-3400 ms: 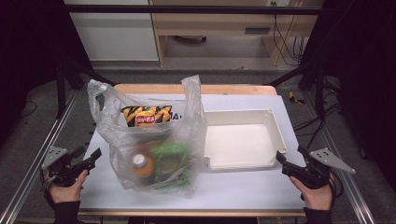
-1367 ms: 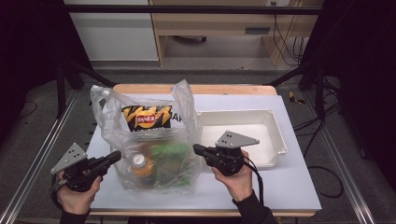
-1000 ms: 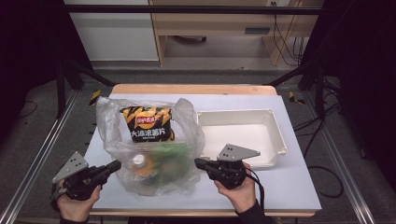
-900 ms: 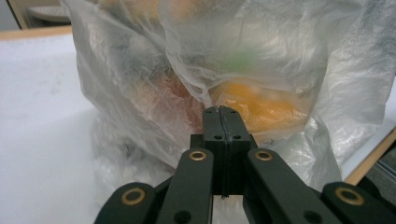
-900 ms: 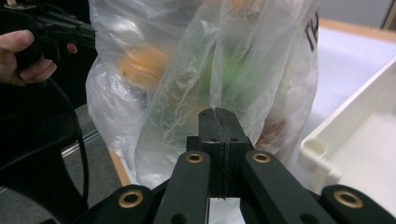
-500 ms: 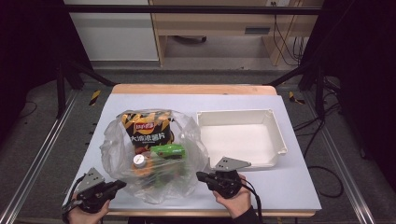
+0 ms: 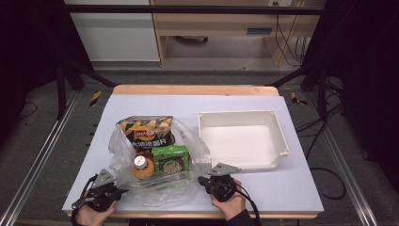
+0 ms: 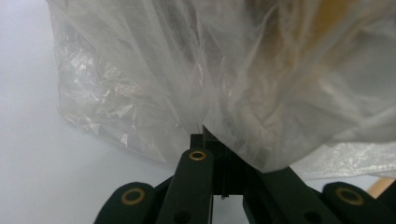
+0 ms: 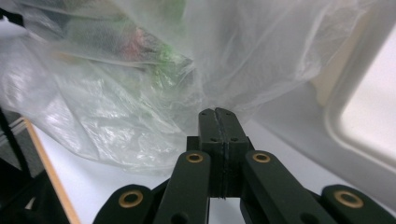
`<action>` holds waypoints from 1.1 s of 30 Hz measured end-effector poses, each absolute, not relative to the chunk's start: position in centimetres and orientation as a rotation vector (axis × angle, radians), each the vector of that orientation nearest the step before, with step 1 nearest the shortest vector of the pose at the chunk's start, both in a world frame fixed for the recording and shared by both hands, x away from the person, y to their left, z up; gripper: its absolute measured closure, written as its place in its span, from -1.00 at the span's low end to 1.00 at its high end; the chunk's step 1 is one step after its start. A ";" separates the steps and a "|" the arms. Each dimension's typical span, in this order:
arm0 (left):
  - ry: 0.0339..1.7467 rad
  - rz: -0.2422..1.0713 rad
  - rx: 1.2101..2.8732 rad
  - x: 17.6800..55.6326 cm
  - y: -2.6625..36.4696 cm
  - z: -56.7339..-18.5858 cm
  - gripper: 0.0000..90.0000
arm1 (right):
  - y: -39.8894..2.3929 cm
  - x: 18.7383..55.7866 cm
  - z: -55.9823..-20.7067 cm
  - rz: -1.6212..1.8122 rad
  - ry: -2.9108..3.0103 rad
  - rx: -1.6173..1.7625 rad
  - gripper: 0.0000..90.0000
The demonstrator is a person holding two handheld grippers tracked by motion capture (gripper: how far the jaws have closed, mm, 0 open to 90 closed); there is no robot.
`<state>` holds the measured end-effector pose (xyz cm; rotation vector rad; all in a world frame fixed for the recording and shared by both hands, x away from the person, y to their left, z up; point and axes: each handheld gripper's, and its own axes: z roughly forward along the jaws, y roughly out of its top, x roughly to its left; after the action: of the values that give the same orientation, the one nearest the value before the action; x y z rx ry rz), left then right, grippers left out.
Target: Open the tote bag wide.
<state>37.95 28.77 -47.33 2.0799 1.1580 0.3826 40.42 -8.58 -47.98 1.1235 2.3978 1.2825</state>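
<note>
Both hands have sunk to the tabletop point(image 7: 301, 188) at the frame's bottom, and the plastic bag point(image 7: 188, 155) has collapsed flat at lower centre. Left tongs point(image 7: 120, 190) and right tongs point(image 7: 202, 180) each pinch its film. Chips point(image 7: 143, 132), bottle point(image 7: 141, 165) and green pack point(image 7: 170, 159) lie inside; the white tray point(image 7: 277, 132) sits right. The film blurs labels.

Before you lies a pale tabletop point(image 7: 301, 188) with a wooden far edge point(image 7: 193, 90), flanked by metal rails point(image 7: 28, 174). Beyond it you see grey floor point(image 7: 211, 75), a white cabinet point(image 7: 113, 33), a wooden bench point(image 7: 221, 23), hanging cables point(image 7: 284, 28), and dark surroundings.
</note>
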 end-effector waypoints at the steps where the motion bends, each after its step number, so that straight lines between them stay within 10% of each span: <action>1: 1.158 0.383 2.080 37.9 28.8 -47.3 1.00 | -8.4 40.5 -48.2 1.274 2.403 1.112 1.00; 8: 1.149 0.377 2.083 38.2 28.8 -47.7 1.00 | -8.3 40.2 -48.4 1.263 2.408 1.098 0.83; 20: 1.127 0.427 2.062 37.9 29.1 -47.5 0.86 | -10.2 38.1 -43.0 1.548 2.148 0.922 -0.17; 22: 1.127 0.432 2.056 37.9 29.1 -47.5 0.84 | -9.9 38.3 -42.9 1.543 2.142 0.914 -0.16; 26: 1.091 0.473 1.980 37.4 29.6 -47.1 0.44 | -9.3 39.6 -42.9 1.546 2.184 0.925 0.65; 33: 1.040 0.494 1.855 36.5 30.1 -46.2 -0.17 | -9.8 39.9 -42.9 1.555 2.192 0.965 1.00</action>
<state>36.45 30.15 -46.23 1.8549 1.0397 0.4937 39.92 -9.78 -42.94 0.9648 2.1916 1.5549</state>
